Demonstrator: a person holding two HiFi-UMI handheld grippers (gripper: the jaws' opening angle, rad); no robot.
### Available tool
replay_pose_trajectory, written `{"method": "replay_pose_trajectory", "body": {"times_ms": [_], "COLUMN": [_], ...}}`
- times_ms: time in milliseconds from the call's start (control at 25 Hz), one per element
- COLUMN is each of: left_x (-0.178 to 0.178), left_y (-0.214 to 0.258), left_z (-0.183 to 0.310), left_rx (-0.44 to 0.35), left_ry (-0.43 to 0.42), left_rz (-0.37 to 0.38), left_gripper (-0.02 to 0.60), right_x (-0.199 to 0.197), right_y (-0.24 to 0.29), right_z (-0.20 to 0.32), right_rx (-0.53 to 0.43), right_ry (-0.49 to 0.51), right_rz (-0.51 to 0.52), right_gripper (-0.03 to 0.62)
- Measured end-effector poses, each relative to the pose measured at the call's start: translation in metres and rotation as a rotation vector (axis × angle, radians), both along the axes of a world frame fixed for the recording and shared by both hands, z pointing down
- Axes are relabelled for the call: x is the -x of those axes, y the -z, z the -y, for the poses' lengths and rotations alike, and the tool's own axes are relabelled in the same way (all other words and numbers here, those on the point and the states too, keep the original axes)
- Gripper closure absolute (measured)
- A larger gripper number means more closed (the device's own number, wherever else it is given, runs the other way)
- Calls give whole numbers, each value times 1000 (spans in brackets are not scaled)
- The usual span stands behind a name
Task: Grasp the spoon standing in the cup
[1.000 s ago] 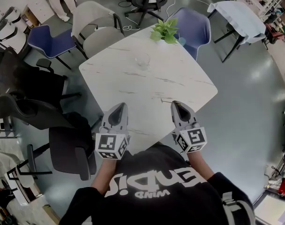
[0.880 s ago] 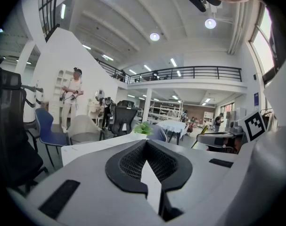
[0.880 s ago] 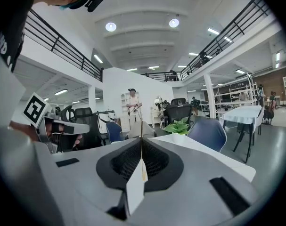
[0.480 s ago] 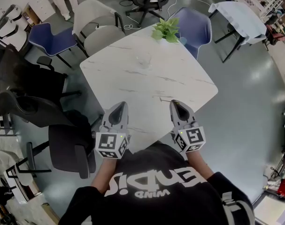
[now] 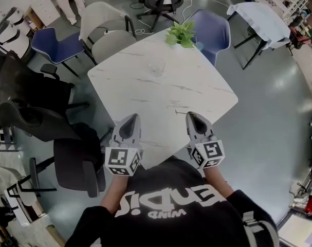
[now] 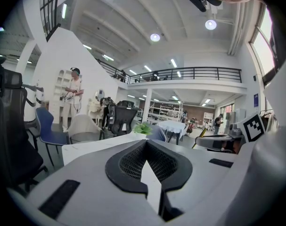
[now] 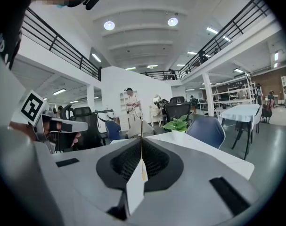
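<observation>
A clear glass cup [image 5: 156,66] stands on the white marble table [image 5: 197,86], toward its far side. The spoon in it is too small to make out in the head view; in the right gripper view a thin upright line [image 7: 142,126] shows just beyond the jaws. My left gripper [image 5: 130,121] and right gripper [image 5: 193,118] hover side by side over the table's near edge, well short of the cup. Both point at the cup. The left gripper [image 6: 146,144] and the right gripper [image 7: 142,147] each have their jaws pressed together with nothing between them.
A small green plant [image 5: 180,34] sits at the table's far corner, behind the cup. Chairs ring the table: blue [image 5: 53,42], grey [image 5: 112,42], blue [image 5: 213,27] and black office chairs [image 5: 37,122]. A cloth-covered table [image 5: 258,15] stands far right.
</observation>
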State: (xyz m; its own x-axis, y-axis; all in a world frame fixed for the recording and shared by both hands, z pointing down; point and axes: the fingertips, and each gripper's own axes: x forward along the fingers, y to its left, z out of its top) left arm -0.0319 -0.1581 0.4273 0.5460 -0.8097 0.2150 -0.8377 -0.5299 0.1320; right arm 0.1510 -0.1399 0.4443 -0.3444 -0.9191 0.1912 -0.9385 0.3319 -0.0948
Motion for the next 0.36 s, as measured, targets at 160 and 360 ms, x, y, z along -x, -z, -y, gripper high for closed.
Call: {"method": "replay_pose_trajectory", "body": {"times_ms": [160,360], "left_x": [0,2], "left_y": [-1,-4], "left_z": [-1,-2], "left_rx": [4,9], "left_ry": [-3,-7], "left_rz": [-2,-4], "left_gripper": [568,568], "right_x": [0,1], "right_y": [0,-2], "right_z": [-2,-4], "right_rx": [4,9], "right_ry": [-5,-12], "right_rz": [4,10], "right_gripper": [579,579]}}
